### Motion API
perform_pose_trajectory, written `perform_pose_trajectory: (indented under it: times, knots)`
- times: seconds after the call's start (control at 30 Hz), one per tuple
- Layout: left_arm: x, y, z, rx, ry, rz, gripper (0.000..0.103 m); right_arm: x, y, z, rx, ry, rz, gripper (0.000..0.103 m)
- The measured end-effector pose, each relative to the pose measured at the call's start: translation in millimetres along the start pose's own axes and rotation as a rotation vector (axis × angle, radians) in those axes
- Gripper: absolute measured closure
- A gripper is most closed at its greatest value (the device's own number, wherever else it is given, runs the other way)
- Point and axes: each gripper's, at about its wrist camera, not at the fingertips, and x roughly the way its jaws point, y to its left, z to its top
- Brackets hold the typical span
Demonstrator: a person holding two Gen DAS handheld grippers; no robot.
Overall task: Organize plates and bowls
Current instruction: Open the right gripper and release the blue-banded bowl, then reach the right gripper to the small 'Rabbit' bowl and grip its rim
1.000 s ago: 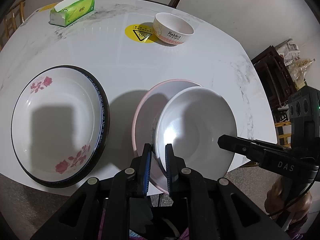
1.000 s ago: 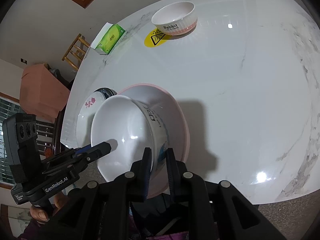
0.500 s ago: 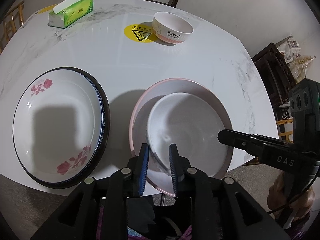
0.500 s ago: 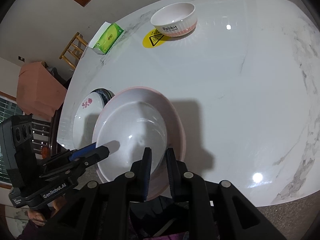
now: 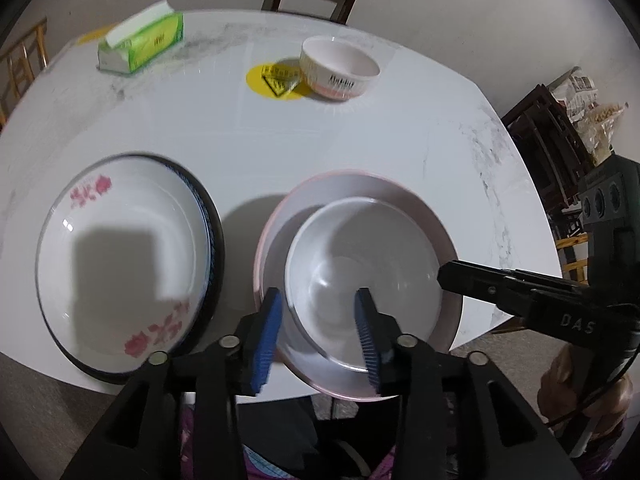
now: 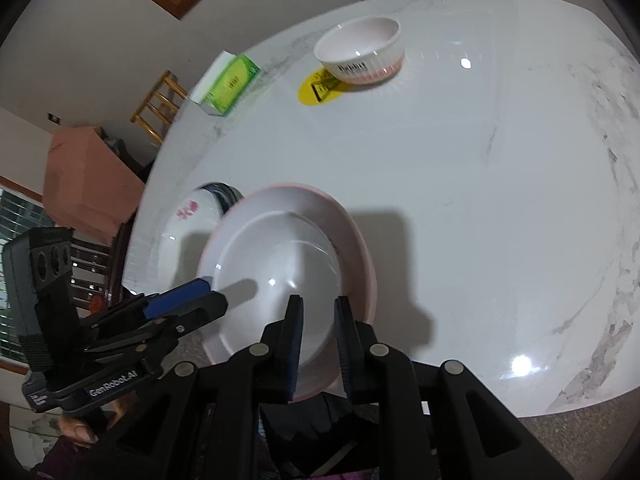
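Note:
A white bowl (image 5: 360,276) sits nested inside a pink-rimmed plate (image 5: 352,184) near the table's front edge; both show in the right wrist view too, bowl (image 6: 276,272) in plate (image 6: 356,240). My left gripper (image 5: 318,328) is open, its blue pads astride the bowl's near rim. My right gripper (image 6: 318,332) is open a little, its jaws either side of the bowl's rim. A flowered plate with a dark rim (image 5: 120,264) lies to the left. A small ribbed bowl (image 5: 338,68) stands at the back.
A green tissue box (image 5: 140,42) sits at the back left. A yellow sticker (image 5: 276,82) lies beside the small bowl. Chairs stand around the white marble table (image 5: 400,140). The table's front edge runs just under the pink plate.
The white bowl went from tilted to resting flat in the pink plate. Both grippers let go of its rim; the left one opened wide, the right one slightly.

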Motion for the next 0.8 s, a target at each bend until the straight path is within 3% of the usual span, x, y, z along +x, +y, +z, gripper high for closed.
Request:
perform_pose_trajectory:
  times: [0.13, 0.43, 0.53, 0.67, 0.8]
  knots:
    - [-15, -7, 1, 0.048, -0.088, 0.078, 0.047, -10, 1, 2, -0.013, -0.047, 0.005, 0.085]
    - [-30, -10, 7, 0.119, -0.193, 0.187, 0.044, -20, -2, 3, -0.042, -0.119, -0.042, 0.084]
    - [-30, -10, 10, 0.131, -0.209, 0.213, 0.043, -24, -6, 5, -0.031, -0.139, -0.081, 0.077]
    - [-28, -8, 13, 0.145, -0.227, 0.250, 0.041, -29, -14, 13, 0.021, -0.154, -0.174, 0.058]
    - [-24, -7, 20, 0.160, -0.235, 0.281, 0.039, -39, -20, 18, -0.015, -0.218, -0.159, 0.057]
